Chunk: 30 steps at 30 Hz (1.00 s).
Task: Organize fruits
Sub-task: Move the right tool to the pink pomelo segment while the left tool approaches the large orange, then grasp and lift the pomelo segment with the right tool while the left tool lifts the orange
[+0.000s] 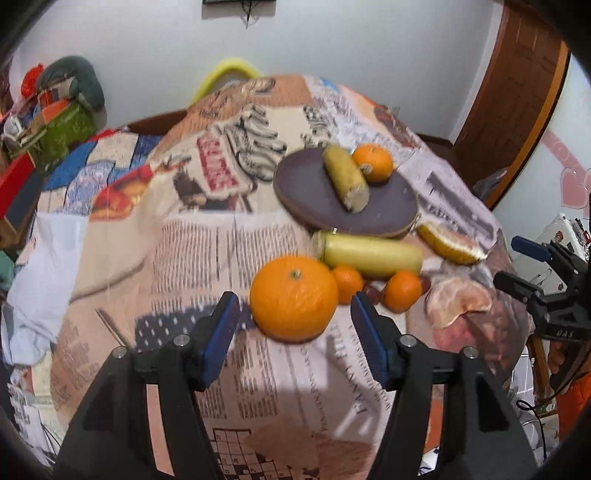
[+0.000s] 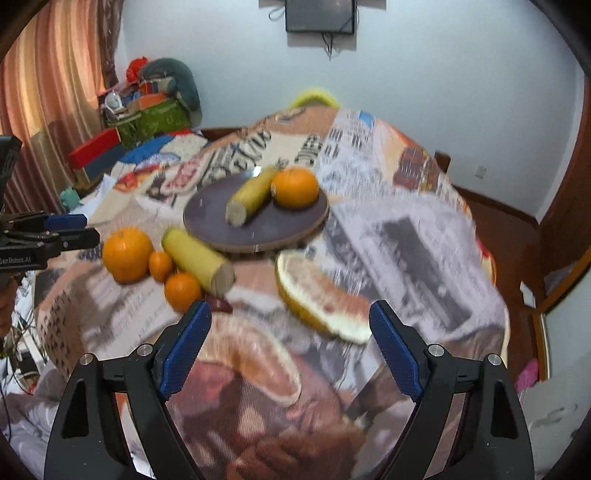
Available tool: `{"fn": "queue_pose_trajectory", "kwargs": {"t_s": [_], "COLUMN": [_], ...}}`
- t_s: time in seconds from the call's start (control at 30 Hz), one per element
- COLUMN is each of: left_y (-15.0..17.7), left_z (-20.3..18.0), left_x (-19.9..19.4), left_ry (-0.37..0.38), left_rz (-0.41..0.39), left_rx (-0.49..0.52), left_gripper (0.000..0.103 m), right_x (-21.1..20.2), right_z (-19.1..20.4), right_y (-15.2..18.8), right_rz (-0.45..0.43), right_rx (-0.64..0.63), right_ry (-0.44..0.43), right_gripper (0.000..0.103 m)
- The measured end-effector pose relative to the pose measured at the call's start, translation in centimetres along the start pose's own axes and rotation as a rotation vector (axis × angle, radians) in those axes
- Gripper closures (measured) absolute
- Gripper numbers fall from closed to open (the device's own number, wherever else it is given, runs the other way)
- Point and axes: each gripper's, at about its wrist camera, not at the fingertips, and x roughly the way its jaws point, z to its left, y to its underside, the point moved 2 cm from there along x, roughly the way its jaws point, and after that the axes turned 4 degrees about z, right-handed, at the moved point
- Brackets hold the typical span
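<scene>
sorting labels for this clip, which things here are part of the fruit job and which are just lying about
Part of the job:
- dark plate, already holding a corn cob and an orange
- big orange, in front of the open left gripper
- two small oranges
- second cob
- pomelo pieces, near the open right gripper

Lying about:
- box pile
- wall screen
- curtain
</scene>
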Motion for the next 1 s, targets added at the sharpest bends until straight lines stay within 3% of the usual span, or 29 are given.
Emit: {"fn": "queue_pose_trajectory", "kwargs": {"t_s": [0.1, 0.17, 0.37, 0.63, 0.67, 0.73, 1.0], "left_y": [0.8, 1.2, 1.0, 0.0, -0.1, -0.2, 0.9], "left_z": [0.2, 0.3, 0.2, -0.1, -0.1, -0.1, -0.4], "left_x": [1.1, 1.8, 4.2, 5.9, 5.9, 6.0, 4.5], "left_ry": [-0.001, 0.003, 0.001, -0.005, -0.004, -0.004, 0.007], "left_rz": [0.018, 0.027, 0.06, 0.05, 0.044, 0.035, 0.031], "left_rx": [-0.025, -0.039, -0.046, -0.049, -0.053, -0.053, -0.023], "left_gripper": [0.04, 0.034, 0.034, 0.034, 0.034, 0.034, 0.035], "right_x": [1.2, 2.0, 4.4, 4.7, 4.7, 4.6, 3.7], "right_z": [0.5, 0.7, 1.3, 1.6, 1.5, 1.6, 1.1], "right_y": [1.1, 1.6, 3.0, 3.2, 3.2, 3.2, 3.7], "right_rz": [0.041, 0.068, 0.144, 0.124, 0.12, 0.118, 0.117], "right_rx": [0.0, -0.009, -0.041, -0.075, -0.075, -0.076, -0.044], "right_ry": [-0.029, -0.054, -0.084, -0.11, -0.116, -0.14, -0.15], "right_gripper": [0.017, 0.017, 0.017, 0.018, 0.019, 0.033, 0.054]}}
